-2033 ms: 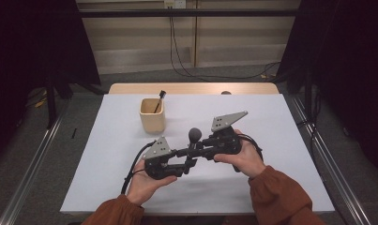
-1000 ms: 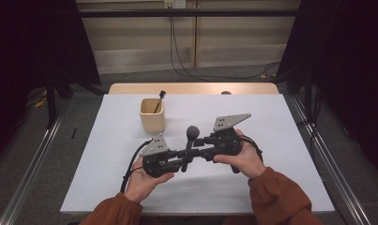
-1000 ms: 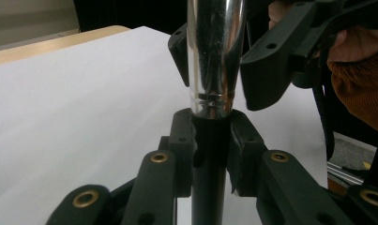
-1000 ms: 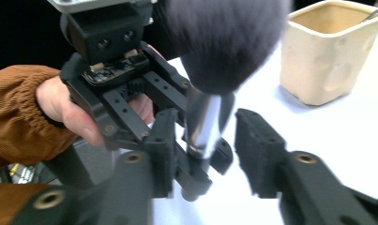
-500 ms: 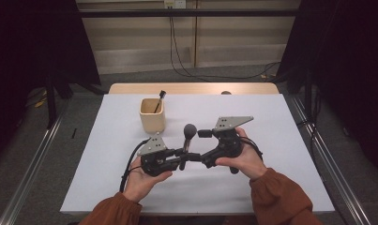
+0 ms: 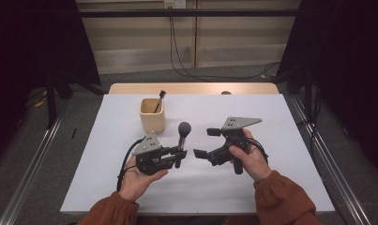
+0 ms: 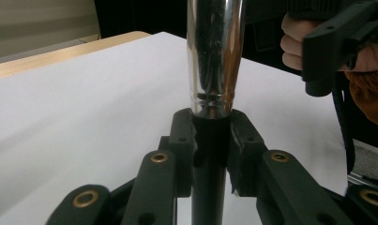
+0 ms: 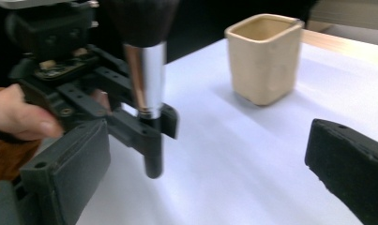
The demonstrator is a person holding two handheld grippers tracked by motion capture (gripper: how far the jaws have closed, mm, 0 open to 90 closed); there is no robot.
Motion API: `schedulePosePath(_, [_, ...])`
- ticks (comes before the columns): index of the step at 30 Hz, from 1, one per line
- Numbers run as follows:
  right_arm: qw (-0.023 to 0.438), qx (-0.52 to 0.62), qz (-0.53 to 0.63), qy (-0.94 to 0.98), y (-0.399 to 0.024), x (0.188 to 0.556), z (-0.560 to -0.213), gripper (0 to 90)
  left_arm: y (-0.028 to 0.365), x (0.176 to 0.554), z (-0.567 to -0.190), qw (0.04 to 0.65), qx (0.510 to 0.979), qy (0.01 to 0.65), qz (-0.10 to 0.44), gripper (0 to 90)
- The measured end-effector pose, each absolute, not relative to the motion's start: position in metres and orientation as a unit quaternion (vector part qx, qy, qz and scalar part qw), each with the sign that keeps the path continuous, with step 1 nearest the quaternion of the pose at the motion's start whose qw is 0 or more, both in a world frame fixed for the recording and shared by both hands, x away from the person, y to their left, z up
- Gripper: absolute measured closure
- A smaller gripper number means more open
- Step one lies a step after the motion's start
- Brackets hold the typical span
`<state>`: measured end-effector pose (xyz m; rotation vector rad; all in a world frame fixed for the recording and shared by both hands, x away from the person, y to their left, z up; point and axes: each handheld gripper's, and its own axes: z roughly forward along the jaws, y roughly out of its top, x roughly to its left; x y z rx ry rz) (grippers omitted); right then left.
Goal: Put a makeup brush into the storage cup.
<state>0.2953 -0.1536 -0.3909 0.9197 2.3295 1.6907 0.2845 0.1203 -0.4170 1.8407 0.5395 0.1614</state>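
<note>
Handover looks done: left gripper [image 6: 179,154] clamps the makeup brush [image 6: 181,140] by its black handle just below the chrome ferrule [image 7: 215,61], pads tight on both sides, brush upright, bristle head up, above the white table [image 6: 271,187]. Right gripper [image 6: 206,143] sits just beside it, jaws wide and just been opening, nothing between them, touching nothing.

Next, as I read it: brush goes into the beige cup [image 6: 152,115], farther back near the left side, which already holds a thin dark-tipped tool [image 6: 159,100]. Keep the grip firm, back the right gripper off first, carry it upright, centre over the cup mouth, lower before releasing
</note>
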Motion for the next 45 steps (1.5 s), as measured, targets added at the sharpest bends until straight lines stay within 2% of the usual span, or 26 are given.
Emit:
schedulePosePath(16, [0.131,0.325,0.564,0.748,-0.186,0.286,-0.400,0.5,0.149,0.290,-0.407,0.577,0.771,0.252,0.094,74.8])
schedulePosePath(33, [0.155,0.347,0.568,0.730,-0.222,0.271,-0.409,0.4,0.179,0.299,-0.396,0.576,0.761,0.271,0.127,74.8])
schedulePosePath(45, [0.202,0.391,0.561,0.701,-0.251,0.255,-0.418,0.6,0.194,0.314,-0.384,0.580,0.747,0.289,0.149,74.7])
